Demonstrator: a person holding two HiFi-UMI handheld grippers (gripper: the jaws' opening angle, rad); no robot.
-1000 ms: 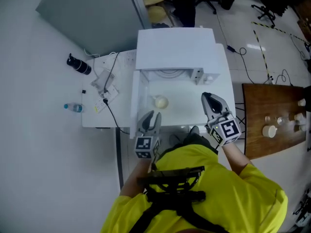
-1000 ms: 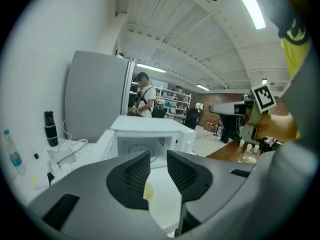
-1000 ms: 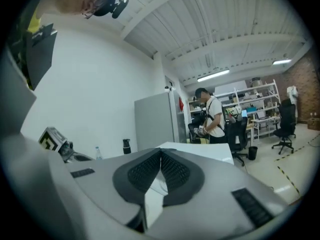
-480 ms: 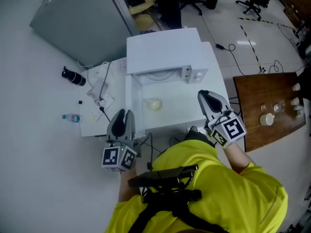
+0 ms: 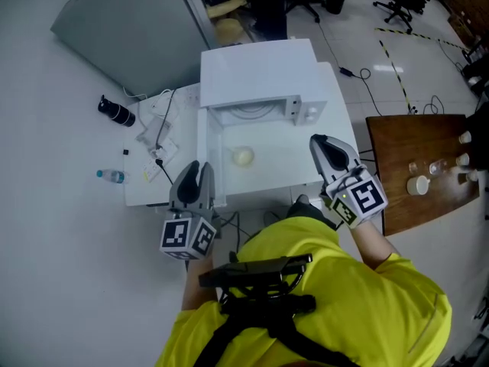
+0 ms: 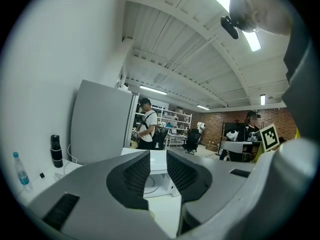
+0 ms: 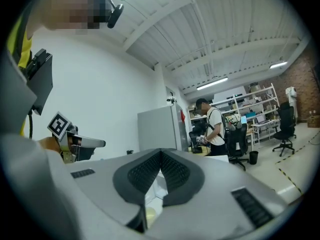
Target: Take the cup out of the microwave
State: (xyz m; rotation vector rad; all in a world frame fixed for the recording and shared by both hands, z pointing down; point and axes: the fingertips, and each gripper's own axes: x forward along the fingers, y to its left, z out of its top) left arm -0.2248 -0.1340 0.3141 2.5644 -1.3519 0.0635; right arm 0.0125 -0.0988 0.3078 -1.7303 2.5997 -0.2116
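Cup [image 5: 243,156] beyond left gripper [image 5: 194,167], apart

The left gripper [image 5: 195,168] has lifted away to the left of the open microwave door [image 5: 206,155].
A second ago it pointed over the table's [image 5: 145,189] front edge just right of that door, near the cup [image 5: 243,156]; now it hangs higher, outside the door, over the table's front-left part. The right gripper [image 5: 319,140] has risen slightly too.
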